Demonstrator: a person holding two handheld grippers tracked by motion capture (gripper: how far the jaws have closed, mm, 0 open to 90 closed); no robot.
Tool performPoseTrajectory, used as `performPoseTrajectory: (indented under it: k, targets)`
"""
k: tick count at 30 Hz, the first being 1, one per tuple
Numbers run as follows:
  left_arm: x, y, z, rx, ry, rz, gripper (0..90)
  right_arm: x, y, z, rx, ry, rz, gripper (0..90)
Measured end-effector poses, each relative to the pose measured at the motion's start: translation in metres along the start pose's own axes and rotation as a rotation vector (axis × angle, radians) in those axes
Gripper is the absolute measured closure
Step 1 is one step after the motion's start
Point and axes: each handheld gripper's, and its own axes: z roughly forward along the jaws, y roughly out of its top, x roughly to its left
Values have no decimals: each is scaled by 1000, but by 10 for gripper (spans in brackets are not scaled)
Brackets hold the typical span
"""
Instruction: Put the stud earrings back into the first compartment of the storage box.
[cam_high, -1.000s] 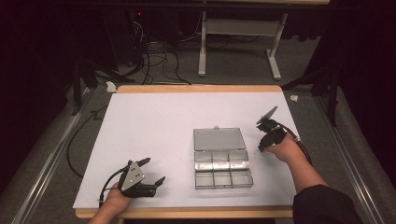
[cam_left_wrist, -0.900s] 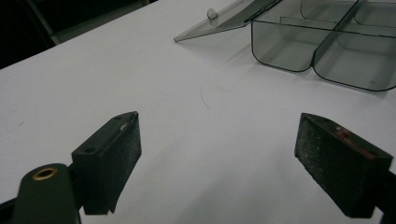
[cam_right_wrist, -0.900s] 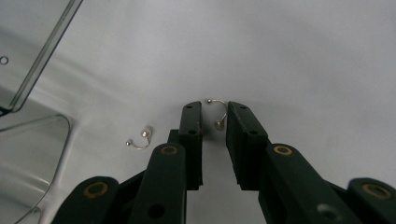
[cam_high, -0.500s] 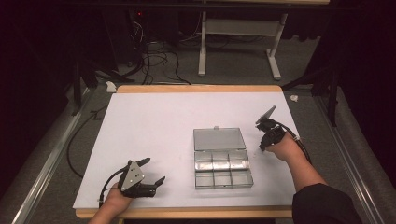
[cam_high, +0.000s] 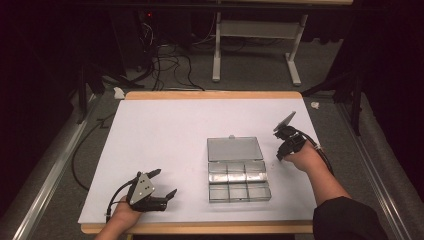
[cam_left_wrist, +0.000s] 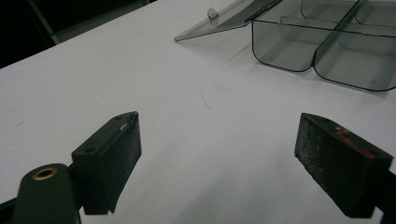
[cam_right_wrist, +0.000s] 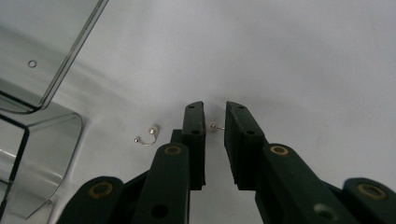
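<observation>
- table (cam_high: 165, 145): white top. the clear box (cam_high: 238, 176) sits right of centre with its lid (cam_high: 235, 149) laid open flat on the far side. its six compartments look empty, though the glare makes that hard to be sure of.
- left gripper (cam_high: 162, 184): rests near the front left corner, well apart from the box. in the left gripper view its jaws stand wide with nothing but bare table between them.
- right gripper (cam_right_wrist: 215, 119): points down at the table just right of the box, so this hand is the nearer one by far.
- its jaws have just been opening a little and now stand a narrow gap apart. the pads press on nothing.
- earring (cam_right_wrist: 213, 126): a small pearl on a thin wire, lying on the table right in that gap, near the tips. its wire runs across toward one pad, so the long axis looks to lie crosswise to the jaws.
- judged from this, a straight close should catch it with little sideways shift needed.
- second earring (cam_right_wrist: 150, 133): lies just beside the jaws, on the box side, apart from them.
- hard to tell: whether the pearl touches a pad, and how the wire ends behind the jaw. from the high view both earrings are too small to make out.
</observation>
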Motion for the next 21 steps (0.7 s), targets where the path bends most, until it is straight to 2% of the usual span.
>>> performPoseTrajectory:
  k: [4, 7, 11, 18, 21]
  targets:
    - [0, 0, 0, -2, -1, 3, 150, -1, 2, 5, 11, 0, 4, 757]
    - [0, 0, 0, -1, -2, 1, 150, 1, 3, 10, 45, 8, 7, 749]
    - [0, 0, 0, -1, -2, 2, 149, 3, 4, 11, 47, -28, -6, 831]
    - [0, 0, 0, -2, -1, 2, 149, 4, 3, 10, 44, -26, -22, 867]
    - [0, 0, 0, -1, -1, 0, 149, 2, 2, 5, 15, -20, -28, 900]
